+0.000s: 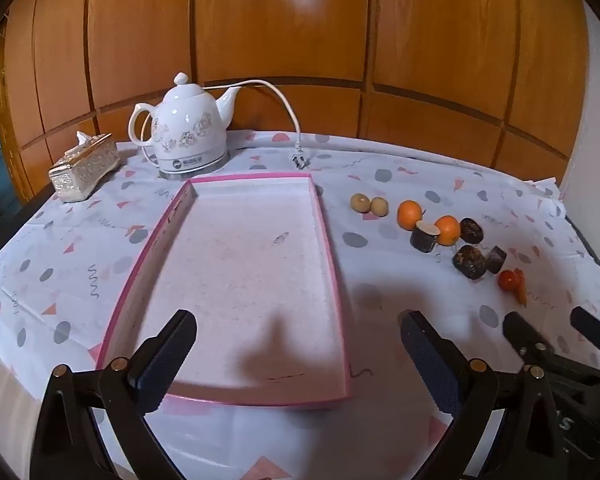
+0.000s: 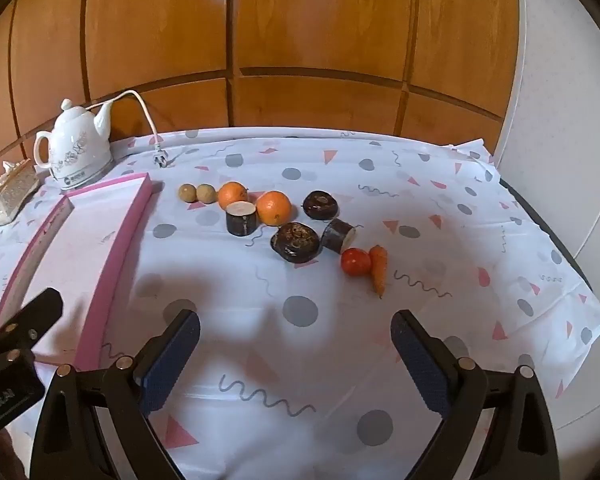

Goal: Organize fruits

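Observation:
A pink-rimmed tray (image 1: pixel 332 264) lies on the table, bare inside; its rim also shows in the right wrist view (image 2: pixel 112 256). To its right lie two small tan fruits (image 2: pixel 196 193), two oranges (image 2: pixel 274 208), two dark round fruits (image 2: pixel 296 242), two dark cut cylinders (image 2: pixel 241 218), a tomato (image 2: pixel 355 262) and a carrot (image 2: pixel 379 268). The same group shows in the left wrist view, oranges (image 1: pixel 410 214) included. My left gripper (image 1: pixel 298 354) is open over the tray's near end. My right gripper (image 2: pixel 296 354) is open above the cloth, short of the fruits.
A white electric kettle (image 1: pixel 190 136) with a loose cord and plug (image 1: pixel 300 160) stands behind the tray. A metallic tissue box (image 1: pixel 84 168) sits at the back left. A wood-panelled wall runs behind the table. The patterned cloth (image 2: pixel 460 240) hangs over the right edge.

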Motion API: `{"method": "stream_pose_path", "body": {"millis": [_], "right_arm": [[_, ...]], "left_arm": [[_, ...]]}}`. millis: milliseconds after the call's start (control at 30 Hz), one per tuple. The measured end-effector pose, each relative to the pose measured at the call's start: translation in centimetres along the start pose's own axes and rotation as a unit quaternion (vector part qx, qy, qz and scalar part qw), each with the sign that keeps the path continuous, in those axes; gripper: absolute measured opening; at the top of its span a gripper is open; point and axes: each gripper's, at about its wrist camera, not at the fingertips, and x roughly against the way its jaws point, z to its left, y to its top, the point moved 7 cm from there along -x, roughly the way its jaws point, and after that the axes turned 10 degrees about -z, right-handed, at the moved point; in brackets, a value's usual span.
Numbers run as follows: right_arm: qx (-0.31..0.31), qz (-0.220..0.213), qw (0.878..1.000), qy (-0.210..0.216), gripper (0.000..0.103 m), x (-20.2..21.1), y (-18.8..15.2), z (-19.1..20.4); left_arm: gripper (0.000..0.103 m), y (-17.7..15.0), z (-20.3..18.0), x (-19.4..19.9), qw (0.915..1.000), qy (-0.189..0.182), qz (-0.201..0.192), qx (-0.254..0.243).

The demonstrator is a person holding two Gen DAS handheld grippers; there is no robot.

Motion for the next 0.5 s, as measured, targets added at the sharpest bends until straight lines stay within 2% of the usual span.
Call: {"method": "stream_pose_path", "body": {"millis": [233,267,300,500], "right_arm": [[0.002,-0.005,1.000,0.000,0.098,0.2,0.2,0.1],[0.002,-0.003,1.000,-0.001,0.098,0.3,0.1,0.1],[-0.007,-0.005,1.000,0.017,0.098,0.7,0.4,0.1],[0.000,-0.002,1.000,0.023,0.098,0.2,0.1,0.5]], "left_arm": [[0.103,-0.5,0.6,-0.6,0.9995,-0.001,0.026,0.018],[0.103,-0.5,0.7,-0.6,0.9995,0.000,0.026,0.018],[0.103,-0.4,0.8,-0.7,0.9995,0.000,0.025,0.019],[0.103,-0.6,0.8,-0.7,0.9995,0.002,0.027,0.016]]}}
